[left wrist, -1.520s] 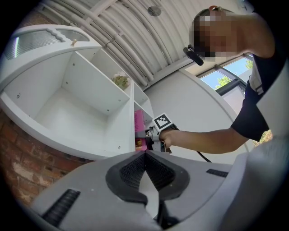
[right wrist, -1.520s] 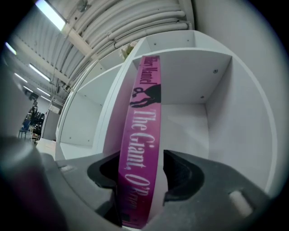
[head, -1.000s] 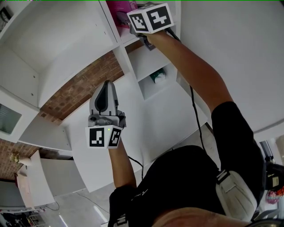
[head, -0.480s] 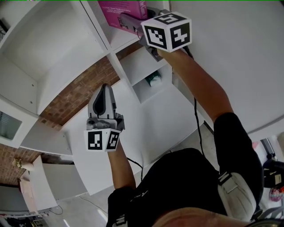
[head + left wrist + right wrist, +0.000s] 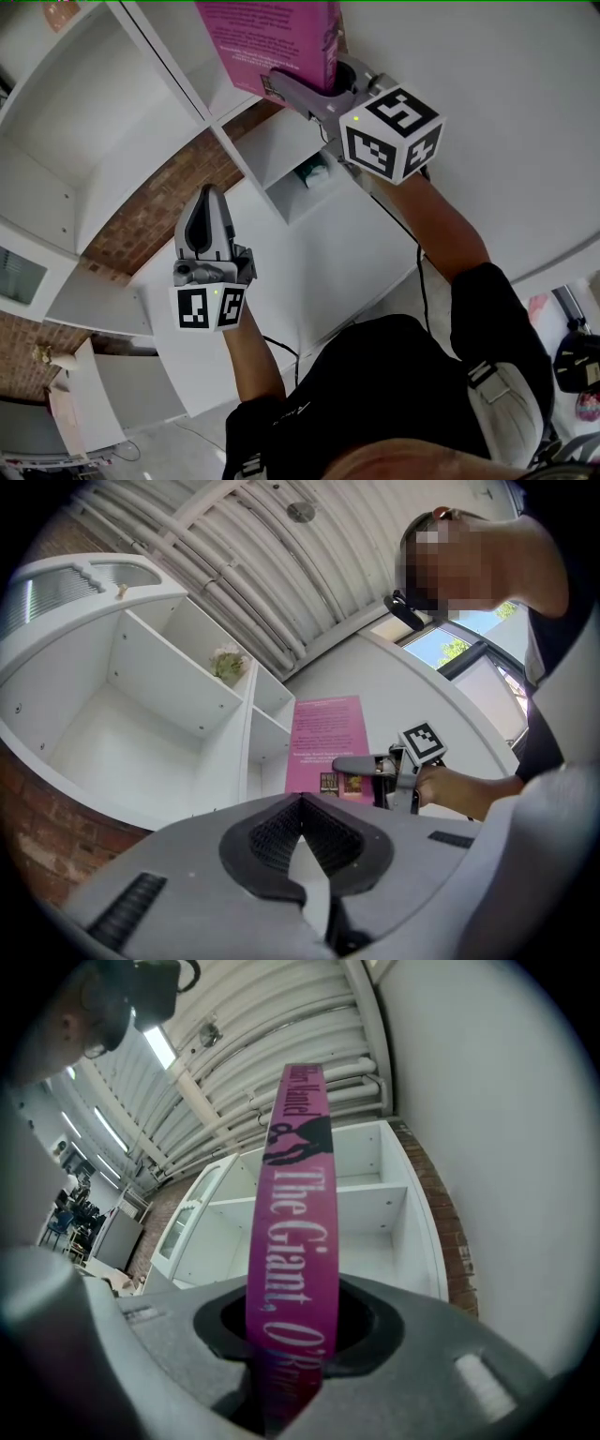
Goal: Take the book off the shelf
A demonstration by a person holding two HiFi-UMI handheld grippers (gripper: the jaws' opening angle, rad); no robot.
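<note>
Book (image 5: 292, 1204) is standing clenched in right gripper (image 5: 286, 1358), free air around it, shelf (image 5: 375, 1206) edges behind; left gripper (image 5: 207, 195) is hanging closed, empty.

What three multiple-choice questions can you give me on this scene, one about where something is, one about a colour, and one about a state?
1. Where is the book?
A) between the jaws of the right gripper
B) flat on a table
C) inside a bag

2. What colour is the book's cover?
A) green
B) yellow
C) pink

3. How do the jaws of the left gripper stand?
A) clamped on the book
B) together, with nothing between them
C) spread wide around a cup

Answers:
1 A: the right gripper view shows the book's spine running between its jaws.
2 C: the cover is pink in the head view.
3 B: the left gripper view shows its jaws meeting, with nothing held.
</note>
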